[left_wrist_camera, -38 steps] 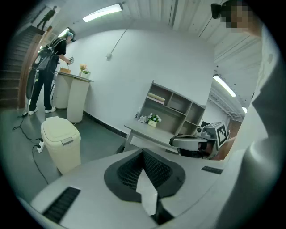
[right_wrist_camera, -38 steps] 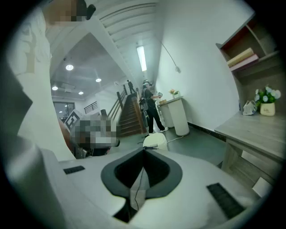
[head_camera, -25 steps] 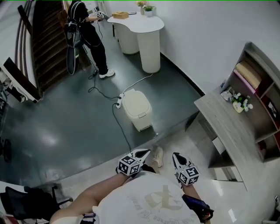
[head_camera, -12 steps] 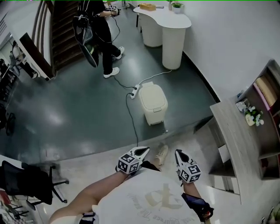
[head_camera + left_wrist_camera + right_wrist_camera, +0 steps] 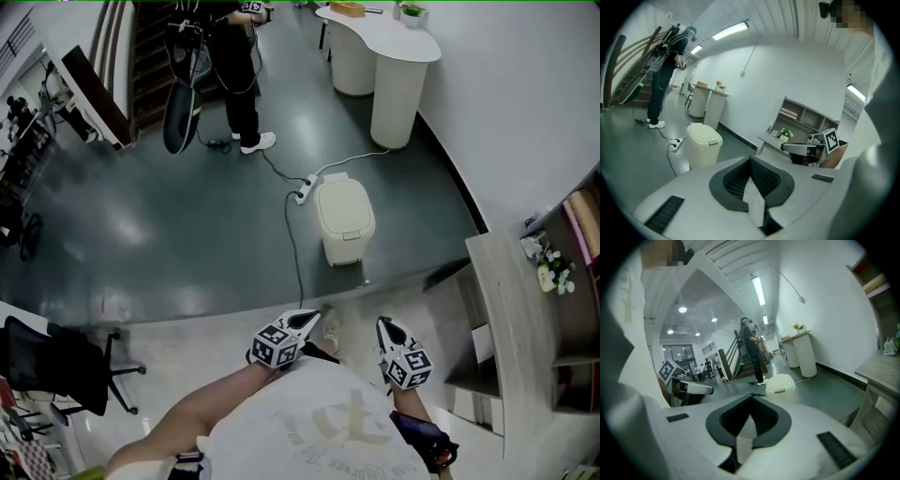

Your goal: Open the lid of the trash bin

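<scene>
The trash bin [image 5: 344, 246], lid [image 5: 343, 206] down, was seen above frame centre, well apart from the left gripper [image 5: 307, 322] and right gripper [image 5: 383, 327], both held low with jaws together and empty, presumably since nothing was within reach.

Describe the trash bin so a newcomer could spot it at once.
Find the curved white counter against the wall. On the dark floor before it stands the trash bin, cream, lid shut. It is the only low rounded box there, a white power strip beside it.
</scene>
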Demonstrator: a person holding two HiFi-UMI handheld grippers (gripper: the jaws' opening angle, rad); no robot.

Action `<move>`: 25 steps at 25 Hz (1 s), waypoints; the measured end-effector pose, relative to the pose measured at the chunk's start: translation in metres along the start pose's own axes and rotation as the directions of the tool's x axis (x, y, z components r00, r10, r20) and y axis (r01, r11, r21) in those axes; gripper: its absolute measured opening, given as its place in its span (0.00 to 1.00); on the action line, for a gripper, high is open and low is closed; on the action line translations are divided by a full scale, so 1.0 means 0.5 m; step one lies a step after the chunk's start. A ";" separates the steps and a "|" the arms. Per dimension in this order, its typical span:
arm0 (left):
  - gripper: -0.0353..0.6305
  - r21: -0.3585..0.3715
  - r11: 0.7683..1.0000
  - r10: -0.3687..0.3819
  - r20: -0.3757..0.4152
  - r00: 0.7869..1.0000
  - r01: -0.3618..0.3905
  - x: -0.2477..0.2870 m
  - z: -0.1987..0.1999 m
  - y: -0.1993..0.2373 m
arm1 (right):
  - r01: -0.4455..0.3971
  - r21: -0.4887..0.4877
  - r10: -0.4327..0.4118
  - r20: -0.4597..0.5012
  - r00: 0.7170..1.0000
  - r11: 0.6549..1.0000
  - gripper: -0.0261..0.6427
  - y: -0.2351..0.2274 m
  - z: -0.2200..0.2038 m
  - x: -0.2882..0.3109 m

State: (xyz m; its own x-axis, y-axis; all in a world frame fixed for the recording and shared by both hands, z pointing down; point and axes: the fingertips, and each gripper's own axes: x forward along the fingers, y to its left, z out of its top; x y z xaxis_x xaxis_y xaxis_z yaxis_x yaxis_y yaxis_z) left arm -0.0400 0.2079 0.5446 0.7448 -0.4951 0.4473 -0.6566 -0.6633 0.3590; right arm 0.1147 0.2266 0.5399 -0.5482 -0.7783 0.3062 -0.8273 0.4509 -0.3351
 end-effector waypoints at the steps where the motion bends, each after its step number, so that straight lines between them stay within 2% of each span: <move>1: 0.07 -0.006 1.000 0.006 0.001 1.000 -0.006 0.004 0.002 0.008 | -0.006 -0.003 0.006 -0.005 1.000 1.000 0.04 -0.004 0.003 0.009; 6: 0.07 -0.042 0.999 0.032 0.007 0.999 -0.032 0.035 0.022 0.056 | -0.034 -0.021 0.033 -0.030 0.999 0.999 0.04 -0.029 0.026 0.060; 14: 0.07 -0.057 0.998 0.020 0.015 1.000 -0.019 0.114 0.082 0.103 | -0.056 -0.017 0.055 -0.072 0.996 0.998 0.04 -0.085 0.062 0.129; 19: 0.07 -0.077 0.996 0.041 0.007 0.999 -0.040 0.146 0.110 0.158 | -0.069 -0.011 0.068 -0.081 0.994 0.998 0.04 -0.116 0.093 0.189; 25: 0.07 -0.074 0.997 0.020 0.006 1.000 -0.019 0.198 0.161 0.204 | -0.071 -0.017 0.069 -0.093 0.993 0.997 0.04 -0.152 0.136 0.256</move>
State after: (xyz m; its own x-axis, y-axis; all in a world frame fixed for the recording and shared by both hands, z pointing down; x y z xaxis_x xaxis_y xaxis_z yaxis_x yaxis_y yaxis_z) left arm -0.0238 0.0459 0.5593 0.7325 -0.5111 0.4497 -0.6777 -0.6103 0.4102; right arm 0.1157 0.0628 0.5440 -0.6130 -0.7013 0.3639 -0.7884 0.5122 -0.3408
